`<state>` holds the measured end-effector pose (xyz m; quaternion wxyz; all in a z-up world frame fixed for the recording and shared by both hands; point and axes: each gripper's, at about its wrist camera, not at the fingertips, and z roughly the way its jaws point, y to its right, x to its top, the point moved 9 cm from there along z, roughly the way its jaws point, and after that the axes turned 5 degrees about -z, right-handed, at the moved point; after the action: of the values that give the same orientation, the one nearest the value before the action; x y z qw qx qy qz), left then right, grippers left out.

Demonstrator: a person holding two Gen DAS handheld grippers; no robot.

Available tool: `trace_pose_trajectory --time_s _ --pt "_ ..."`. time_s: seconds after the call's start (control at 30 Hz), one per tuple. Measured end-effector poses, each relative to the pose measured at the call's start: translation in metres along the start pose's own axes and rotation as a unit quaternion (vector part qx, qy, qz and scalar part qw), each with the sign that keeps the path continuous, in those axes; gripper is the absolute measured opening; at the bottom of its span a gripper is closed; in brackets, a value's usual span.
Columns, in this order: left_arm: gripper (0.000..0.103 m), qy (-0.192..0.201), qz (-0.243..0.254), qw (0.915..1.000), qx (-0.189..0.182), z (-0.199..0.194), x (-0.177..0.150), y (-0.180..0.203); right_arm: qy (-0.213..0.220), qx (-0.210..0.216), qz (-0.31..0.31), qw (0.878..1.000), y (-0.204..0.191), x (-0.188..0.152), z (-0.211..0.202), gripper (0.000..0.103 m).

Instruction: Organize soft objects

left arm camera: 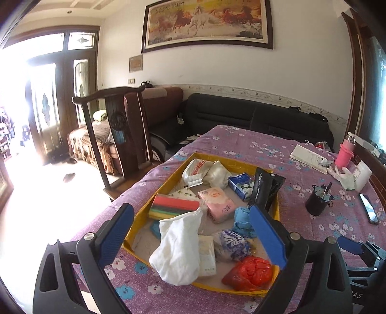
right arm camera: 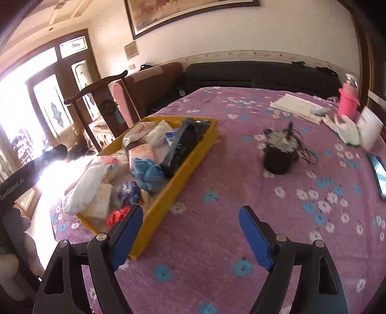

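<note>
- A yellow tray (left arm camera: 277,212) sits on the table, heaped with soft things: a white cloth bag (left arm camera: 177,248), pink tissue pack (left arm camera: 218,201), blue cloth (left arm camera: 242,221), red plastic bag (left arm camera: 251,270), stacked sponges (left arm camera: 172,205).
- My left gripper (left arm camera: 193,238) hangs over the tray, jaws wide, holding nothing.
- My right gripper (right arm camera: 190,238) is wide and empty, beside the tray, above the tablecloth (right arm camera: 217,193), purple with flowers.
- Behind: a dark sofa (left arm camera: 241,116), a wooden chair (left arm camera: 120,135), and a horse painting (left arm camera: 207,21).

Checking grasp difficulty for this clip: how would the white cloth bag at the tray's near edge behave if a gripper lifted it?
The white cloth bag looks limp and creased, so it would probably sag and fold. It overhangs the yellow tray rim, so a pull might drag it out. It seems light, likely bunching between pads.
</note>
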<state>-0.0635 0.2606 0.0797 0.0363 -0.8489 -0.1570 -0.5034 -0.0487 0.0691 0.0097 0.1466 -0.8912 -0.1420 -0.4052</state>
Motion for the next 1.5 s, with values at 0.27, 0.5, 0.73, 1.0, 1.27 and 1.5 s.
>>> trace_pose_trajectory --time_s 0.27,0.5,0.73,1.0,1.27,1.5 --pt "0.100 0.027 0.018 0.9994 0.012 -0.020 0.001 0.018 0.008 -0.009 0.001 1.000 0.011 -0.013 -0.014 0.088" --pt "0.103 0.096 0.014 0.9943 0.043 -0.050 0.011 0.021 0.013 -0.013 -0.002 1.000 0.014 -0.021 -0.020 0.088" --pt "0.103 0.208 0.013 0.9767 0.050 -0.090 0.016 0.027 0.015 -0.014 -0.017 1.000 0.008 -0.028 -0.022 0.089" --pt "0.103 0.114 0.019 0.9932 0.014 -0.057 -0.001 0.041 0.018 -0.020 -0.041 0.999 -0.004 -0.035 -0.024 0.089" --pt "0.103 0.027 -0.013 0.9995 0.006 -0.026 -0.024 0.031 0.014 -0.029 -0.068 0.997 -0.016 -0.043 -0.019 0.091" --pt "0.103 -0.004 -0.020 0.9996 0.019 -0.009 -0.039 0.020 0.004 -0.033 -0.095 0.995 -0.030 -0.050 -0.012 0.091"
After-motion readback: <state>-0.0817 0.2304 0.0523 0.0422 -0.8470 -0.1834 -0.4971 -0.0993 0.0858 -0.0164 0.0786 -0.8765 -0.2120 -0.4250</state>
